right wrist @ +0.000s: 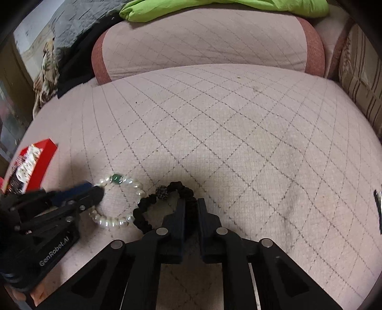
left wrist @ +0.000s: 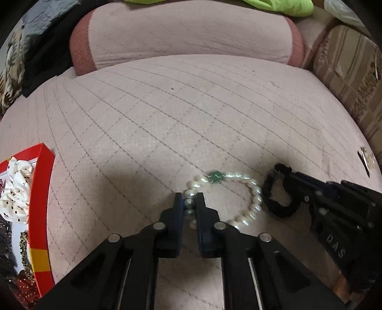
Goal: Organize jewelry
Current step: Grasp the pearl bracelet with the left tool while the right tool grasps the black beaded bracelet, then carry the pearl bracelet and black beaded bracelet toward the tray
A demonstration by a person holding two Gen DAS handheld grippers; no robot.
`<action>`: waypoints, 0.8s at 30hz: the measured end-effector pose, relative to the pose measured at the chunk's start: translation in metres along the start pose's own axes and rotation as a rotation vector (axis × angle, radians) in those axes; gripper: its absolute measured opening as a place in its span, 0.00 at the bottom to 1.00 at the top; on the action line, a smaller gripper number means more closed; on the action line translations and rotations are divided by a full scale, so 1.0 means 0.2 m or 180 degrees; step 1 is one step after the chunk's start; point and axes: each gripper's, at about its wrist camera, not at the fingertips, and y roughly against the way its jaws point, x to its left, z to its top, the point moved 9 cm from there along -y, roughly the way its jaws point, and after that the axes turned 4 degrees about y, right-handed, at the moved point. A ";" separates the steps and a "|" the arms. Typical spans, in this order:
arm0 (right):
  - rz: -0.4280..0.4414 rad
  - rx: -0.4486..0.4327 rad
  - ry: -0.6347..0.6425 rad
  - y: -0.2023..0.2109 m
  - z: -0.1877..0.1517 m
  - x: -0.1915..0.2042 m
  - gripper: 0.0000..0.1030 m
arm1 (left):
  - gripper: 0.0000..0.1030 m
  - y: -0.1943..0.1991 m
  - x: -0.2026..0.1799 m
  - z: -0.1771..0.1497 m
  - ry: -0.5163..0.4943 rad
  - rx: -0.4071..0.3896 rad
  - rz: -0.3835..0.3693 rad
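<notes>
A pearl bracelet (left wrist: 250, 205) with one green bead (left wrist: 216, 177) lies on the pink quilted cushion. My left gripper (left wrist: 190, 199) is shut on its left side, with several pearls pinched between the pads. Right of it lies a black beaded bracelet (left wrist: 272, 188). In the right wrist view my right gripper (right wrist: 191, 205) is shut on the black beaded bracelet (right wrist: 164, 193), whose strand runs between the fingers. There the pearl bracelet (right wrist: 114, 221) sits to the left, with the left gripper (right wrist: 95, 193) on it.
A red box (left wrist: 41, 190) holding a spotted white scrunchie and other accessories stands at the left edge. A pink bolster (left wrist: 186, 35) and green cloth (right wrist: 214, 7) lie at the back. A small dark clip (left wrist: 366, 159) rests at the far right.
</notes>
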 end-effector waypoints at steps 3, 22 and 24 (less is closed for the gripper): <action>0.0016 -0.0025 -0.0055 0.05 -0.01 -0.01 0.09 | 0.09 0.07 -0.01 -0.02 -0.0027 -0.0028 -0.0026; -0.0390 -0.0216 0.0094 0.54 -0.22 0.09 0.09 | 0.09 0.73 0.03 -0.26 0.0057 -0.0472 -0.0109; -0.0444 -0.0209 0.0125 0.57 -0.25 0.10 0.09 | 0.09 0.79 0.03 -0.29 0.0035 -0.0531 -0.0085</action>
